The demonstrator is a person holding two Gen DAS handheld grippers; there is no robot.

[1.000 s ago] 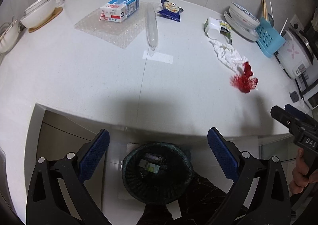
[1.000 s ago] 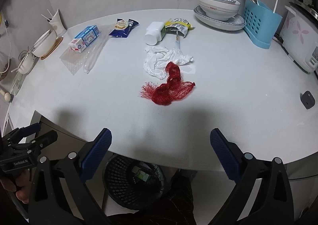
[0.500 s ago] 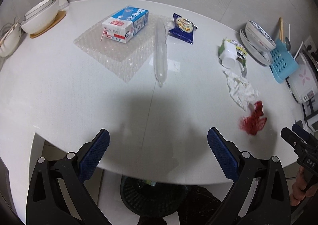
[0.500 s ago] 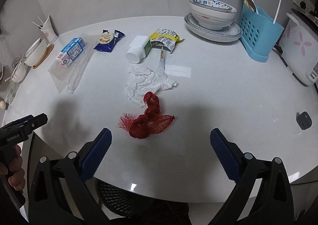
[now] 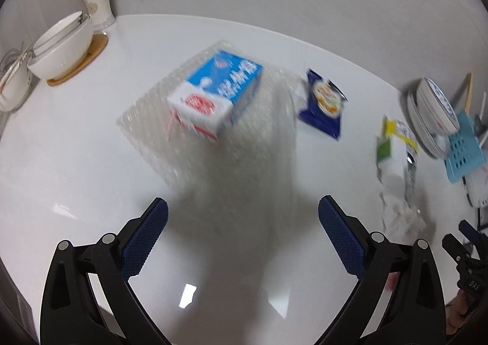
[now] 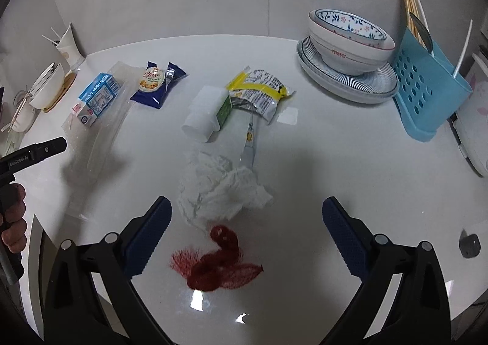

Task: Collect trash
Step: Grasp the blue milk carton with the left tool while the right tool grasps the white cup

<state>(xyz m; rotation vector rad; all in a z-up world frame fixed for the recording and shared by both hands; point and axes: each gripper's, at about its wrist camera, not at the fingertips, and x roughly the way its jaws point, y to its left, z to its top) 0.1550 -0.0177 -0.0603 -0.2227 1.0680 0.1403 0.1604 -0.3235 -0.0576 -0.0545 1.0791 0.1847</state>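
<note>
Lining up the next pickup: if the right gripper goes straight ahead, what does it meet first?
Probably the red mesh net, lying between the open jaws of the right gripper; the crumpled tissue lies just beyond. Depth is uncertain.

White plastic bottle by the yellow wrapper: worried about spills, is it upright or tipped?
Tipped: the white plastic bottle lies on its side on the table.

Left wrist view is motion-blurred: print on the milk carton (image 5: 215,99) ahead of the left gripper (image 5: 243,235) unreadable, bubble wrap (image 5: 213,144) under it smeared, its near edge can't be made out. Tissue (image 5: 399,214) to the right just a white blur. Right wrist view: rice cooker (image 6: 475,119) far right cut by frame edge.
</note>
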